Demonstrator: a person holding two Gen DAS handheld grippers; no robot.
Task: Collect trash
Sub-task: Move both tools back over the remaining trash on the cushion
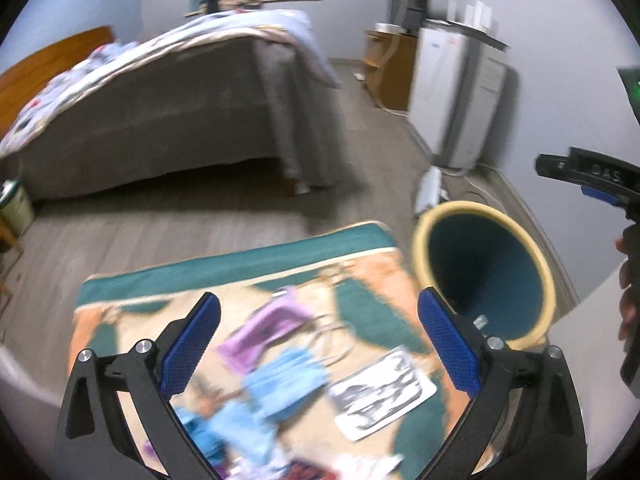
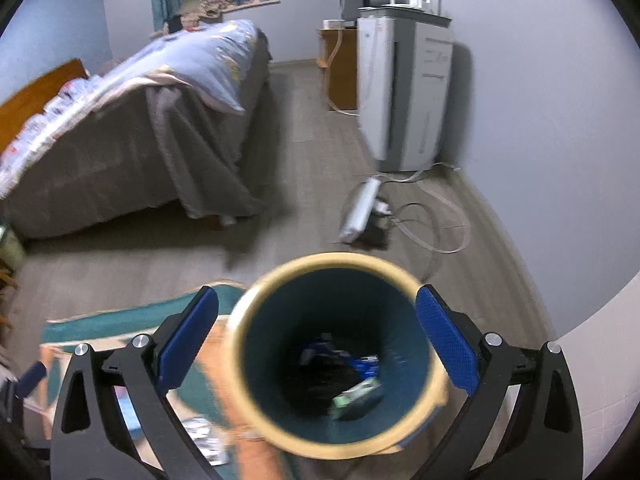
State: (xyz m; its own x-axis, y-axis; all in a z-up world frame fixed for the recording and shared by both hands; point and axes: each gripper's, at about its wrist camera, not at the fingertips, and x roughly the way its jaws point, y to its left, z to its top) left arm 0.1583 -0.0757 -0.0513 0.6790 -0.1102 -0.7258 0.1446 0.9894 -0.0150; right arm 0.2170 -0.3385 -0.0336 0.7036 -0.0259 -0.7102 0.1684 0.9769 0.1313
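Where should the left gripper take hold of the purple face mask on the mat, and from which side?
Probably the purple face mask is best pinched across its raised, crumpled middle from above. It lies nearly flat on the mat, so its edges offer little. The left gripper is open and empty; avoid the blue masks beside it.

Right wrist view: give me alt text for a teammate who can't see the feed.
The open right gripper hangs empty above a teal trash bin with a cream rim, standing beside a patterned mat; some wrappers already lie at its bottom. Behind it are a grey floor, a bed with a blue quilt, and a white appliance against the wall.
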